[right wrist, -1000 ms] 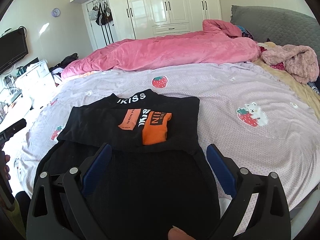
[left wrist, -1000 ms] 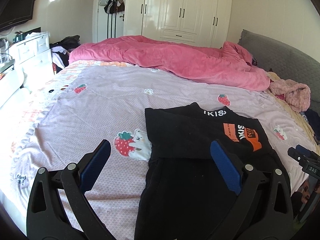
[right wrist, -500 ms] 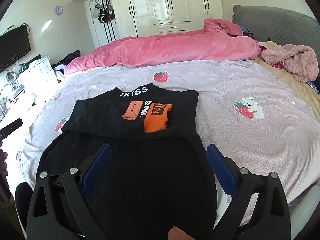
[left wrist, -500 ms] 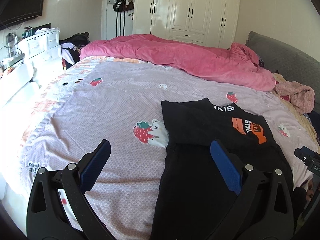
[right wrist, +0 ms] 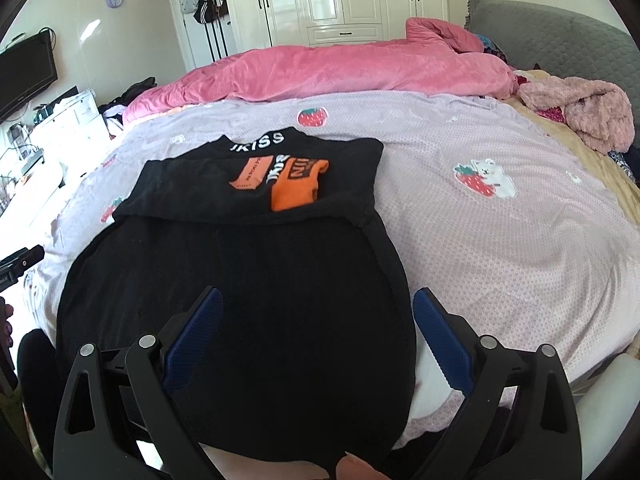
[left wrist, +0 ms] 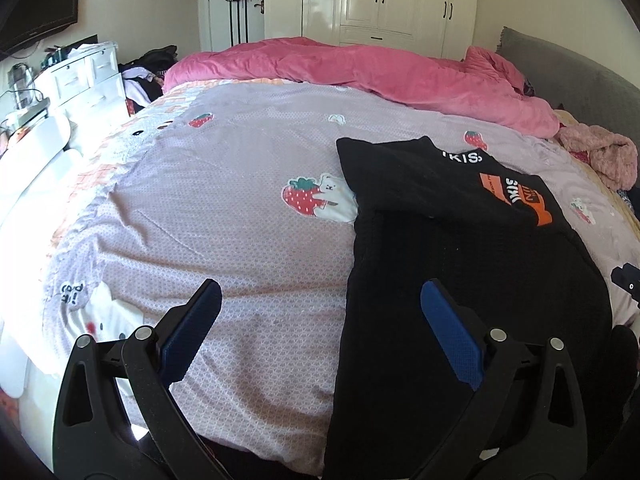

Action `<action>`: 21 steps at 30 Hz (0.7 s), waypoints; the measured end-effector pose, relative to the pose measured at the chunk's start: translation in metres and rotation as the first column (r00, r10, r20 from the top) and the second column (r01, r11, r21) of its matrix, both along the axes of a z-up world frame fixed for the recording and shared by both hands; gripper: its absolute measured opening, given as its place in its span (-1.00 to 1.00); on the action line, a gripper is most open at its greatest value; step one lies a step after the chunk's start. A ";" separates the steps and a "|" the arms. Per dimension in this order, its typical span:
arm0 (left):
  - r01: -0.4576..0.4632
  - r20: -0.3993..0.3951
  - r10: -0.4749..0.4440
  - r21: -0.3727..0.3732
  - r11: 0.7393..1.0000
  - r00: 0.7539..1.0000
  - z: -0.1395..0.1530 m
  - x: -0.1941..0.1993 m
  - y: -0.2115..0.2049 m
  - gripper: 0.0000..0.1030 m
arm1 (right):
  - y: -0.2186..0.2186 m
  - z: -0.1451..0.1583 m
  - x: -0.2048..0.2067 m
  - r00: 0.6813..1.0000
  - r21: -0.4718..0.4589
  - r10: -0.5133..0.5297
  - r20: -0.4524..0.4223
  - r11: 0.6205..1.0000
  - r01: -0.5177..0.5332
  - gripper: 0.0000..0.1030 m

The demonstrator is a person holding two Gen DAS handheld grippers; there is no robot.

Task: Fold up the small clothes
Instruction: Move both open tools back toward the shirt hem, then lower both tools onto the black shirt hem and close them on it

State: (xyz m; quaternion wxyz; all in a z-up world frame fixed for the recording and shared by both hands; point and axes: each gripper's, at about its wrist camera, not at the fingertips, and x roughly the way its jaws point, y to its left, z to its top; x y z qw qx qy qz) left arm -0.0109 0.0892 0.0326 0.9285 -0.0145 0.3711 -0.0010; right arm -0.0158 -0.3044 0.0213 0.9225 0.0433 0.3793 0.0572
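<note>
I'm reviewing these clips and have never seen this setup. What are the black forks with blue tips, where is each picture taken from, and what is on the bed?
No robot here: a person holds a two-finger gripper in each hand, each carrying a fisheye camera looking along its fingers. One picture is from the left gripper, the other from the right gripper. The blue tips are the finger pads. Both grippers are open and hold nothing. On the lilac bedspread lies a black garment with its sleeves folded across the top, showing an orange print. Behind it are a pink duvet and a fluffy pink garment.
</note>
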 end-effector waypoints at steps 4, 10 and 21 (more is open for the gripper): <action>0.007 -0.024 -0.007 -0.003 1.000 1.000 -0.008 -0.005 0.001 0.82 | -0.001 -0.007 -0.006 1.000 -0.001 0.003 -0.021 1.000 -0.003 0.85; 0.020 -0.063 -0.020 -0.006 1.000 0.998 -0.021 -0.013 0.001 0.82 | -0.004 -0.016 -0.015 0.999 -0.007 0.009 -0.048 1.000 -0.010 0.85; 0.041 -0.120 -0.049 -0.066 0.997 0.992 -0.042 -0.028 0.001 0.82 | -0.017 -0.036 -0.032 0.993 0.011 0.002 -0.116 1.000 0.000 0.85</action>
